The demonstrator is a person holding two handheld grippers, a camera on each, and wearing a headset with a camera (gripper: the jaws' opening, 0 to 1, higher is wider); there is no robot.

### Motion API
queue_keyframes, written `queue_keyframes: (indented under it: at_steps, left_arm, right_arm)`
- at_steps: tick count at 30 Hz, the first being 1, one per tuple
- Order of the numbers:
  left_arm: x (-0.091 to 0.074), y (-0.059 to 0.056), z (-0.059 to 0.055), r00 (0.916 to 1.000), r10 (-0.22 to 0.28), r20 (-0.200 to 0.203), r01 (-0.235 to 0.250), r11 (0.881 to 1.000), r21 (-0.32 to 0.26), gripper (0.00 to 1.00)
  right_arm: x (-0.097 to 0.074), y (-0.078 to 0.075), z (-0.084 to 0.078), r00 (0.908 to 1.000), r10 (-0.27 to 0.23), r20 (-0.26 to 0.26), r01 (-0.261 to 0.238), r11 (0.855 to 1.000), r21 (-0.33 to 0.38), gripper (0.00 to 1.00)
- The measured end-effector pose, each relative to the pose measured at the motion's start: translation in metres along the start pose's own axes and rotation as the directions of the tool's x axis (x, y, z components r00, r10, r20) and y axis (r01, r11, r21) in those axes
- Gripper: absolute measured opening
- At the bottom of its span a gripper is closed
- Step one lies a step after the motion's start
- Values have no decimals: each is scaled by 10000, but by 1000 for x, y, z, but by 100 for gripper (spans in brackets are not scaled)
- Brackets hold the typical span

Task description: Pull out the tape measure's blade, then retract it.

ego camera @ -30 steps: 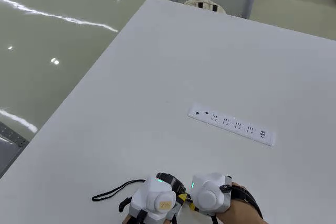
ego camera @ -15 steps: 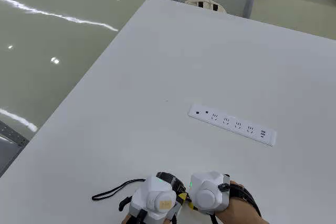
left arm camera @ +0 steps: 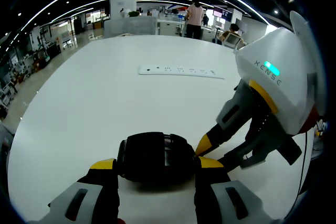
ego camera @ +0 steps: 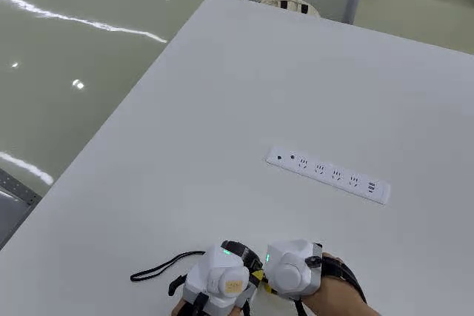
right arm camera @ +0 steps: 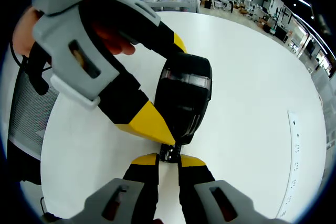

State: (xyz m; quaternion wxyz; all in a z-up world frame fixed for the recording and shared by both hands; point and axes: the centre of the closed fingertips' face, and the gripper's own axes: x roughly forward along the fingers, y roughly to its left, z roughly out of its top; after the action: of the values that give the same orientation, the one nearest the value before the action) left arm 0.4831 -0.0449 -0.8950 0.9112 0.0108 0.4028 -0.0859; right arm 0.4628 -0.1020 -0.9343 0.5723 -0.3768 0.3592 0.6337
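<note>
The black, rounded plastic tape measure (left arm camera: pixel 157 153) sits on the white, flat worktop (ego camera: pixel 259 94), at its near edge, clamped across its sides by the left gripper (left arm camera: pixel 157 163). That gripper's yellow-tipped fingers (left arm camera: pixel 102 170) press against the case on both flanks, spread as wide as the case.

In the right gripper view the tape measure (right arm camera: pixel 184 95) lies straight ahead of the right gripper (right arm camera: pixel 169 157). Its mouth points back toward the yellow-tipped fingers (right arm camera: pixel 144 162), which are drawn narrow and pinch the small dark blade tip (right arm camera: pixel 170 152) right at the case. No length of blade shows between the tip and the case. The left gripper (right arm camera: pixel 100 61) reaches in from the left of that view, and one of its yellow fingers lies along the case's side.

In the head view the two grippers sit side by side and nearly touch, the left gripper (ego camera: pixel 222 283) beside the right gripper (ego camera: pixel 292 271). A thin black strap (ego camera: pixel 159 266) loops over the worktop just to their left.

The white shell of the right gripper (left arm camera: pixel 273 93) bears the grey letters "XENSE" next to a green light. A small yellow sticker on the left gripper shows in the head view, but I cannot read it.

A long white power strip (ego camera: pixel 327 175) lies well beyond the grippers, and its markings are too small to read.
</note>
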Motion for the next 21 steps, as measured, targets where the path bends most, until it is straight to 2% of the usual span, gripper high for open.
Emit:
queue_keyframes:
  at_steps: [21]
  left_arm:
    - [-1,0,0,10000,29,-2,-29,10000,9,55]
  right_arm:
    - [2,-1,2,9999,-60,-119,62,9999,156,13]
